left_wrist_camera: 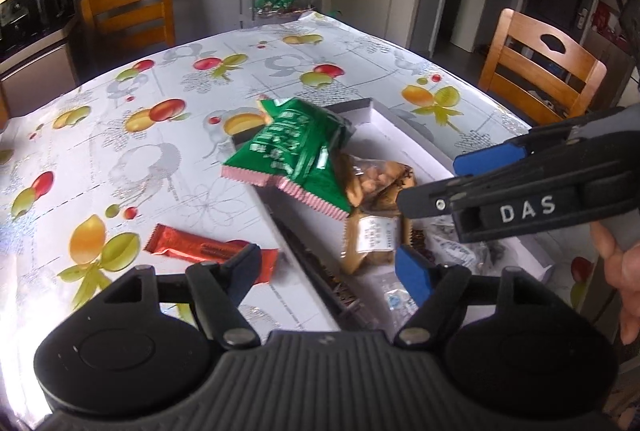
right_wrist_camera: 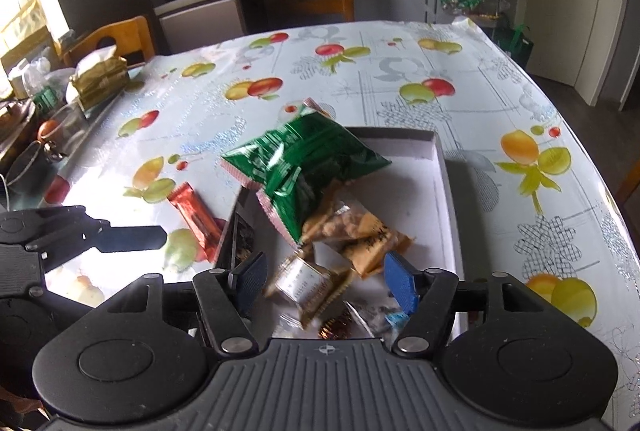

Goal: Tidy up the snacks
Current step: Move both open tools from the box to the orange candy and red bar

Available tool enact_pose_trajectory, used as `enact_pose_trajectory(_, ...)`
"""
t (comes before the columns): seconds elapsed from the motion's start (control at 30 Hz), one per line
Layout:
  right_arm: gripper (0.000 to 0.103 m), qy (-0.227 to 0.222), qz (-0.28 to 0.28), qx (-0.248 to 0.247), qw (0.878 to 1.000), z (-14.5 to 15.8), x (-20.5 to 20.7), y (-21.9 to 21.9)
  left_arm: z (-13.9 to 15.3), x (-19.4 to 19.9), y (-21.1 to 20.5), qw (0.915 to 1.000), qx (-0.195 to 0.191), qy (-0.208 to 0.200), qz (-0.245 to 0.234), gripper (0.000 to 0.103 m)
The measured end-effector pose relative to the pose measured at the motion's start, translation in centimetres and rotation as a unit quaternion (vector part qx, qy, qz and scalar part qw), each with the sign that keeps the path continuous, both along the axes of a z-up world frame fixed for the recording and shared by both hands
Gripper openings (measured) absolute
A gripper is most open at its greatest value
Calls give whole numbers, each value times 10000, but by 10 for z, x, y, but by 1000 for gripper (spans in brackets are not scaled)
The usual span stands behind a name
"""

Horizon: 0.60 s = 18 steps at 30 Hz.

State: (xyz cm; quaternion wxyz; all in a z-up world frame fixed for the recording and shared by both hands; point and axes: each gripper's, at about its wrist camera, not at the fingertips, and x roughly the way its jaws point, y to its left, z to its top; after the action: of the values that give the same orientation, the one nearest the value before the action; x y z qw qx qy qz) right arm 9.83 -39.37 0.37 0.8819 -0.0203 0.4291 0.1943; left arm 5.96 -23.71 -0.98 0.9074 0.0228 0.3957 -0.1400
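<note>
You have a white tablecloth (right_wrist_camera: 420,79) printed with red, yellow and green fruit and grey line drawings. The snack packet (right_wrist_camera: 308,167) is green with pink zigzag edges, the bar wrapper (right_wrist_camera: 196,219) orange-red. Your gripper pads (right_wrist_camera: 400,287) are blue.

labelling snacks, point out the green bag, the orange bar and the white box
green bag (right_wrist_camera: 304,159), right wrist view, middle of its front
orange bar (left_wrist_camera: 208,251), left wrist view, middle of the wrapper
white box (right_wrist_camera: 442,167), right wrist view, its right wall
</note>
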Motion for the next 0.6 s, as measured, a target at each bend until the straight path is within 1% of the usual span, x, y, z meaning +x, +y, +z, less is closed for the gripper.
enact_pose_trajectory(0.33, 66, -46, 397, 138, 9991, 4, 1, 30, 2, -16, 30, 9986, 109, -111, 496, 78)
enact_pose_trajectory(0.6, 67, -25, 810, 163, 9966, 4, 1, 60, -4, -31, 61, 9945, 167, 99, 1030, 78)
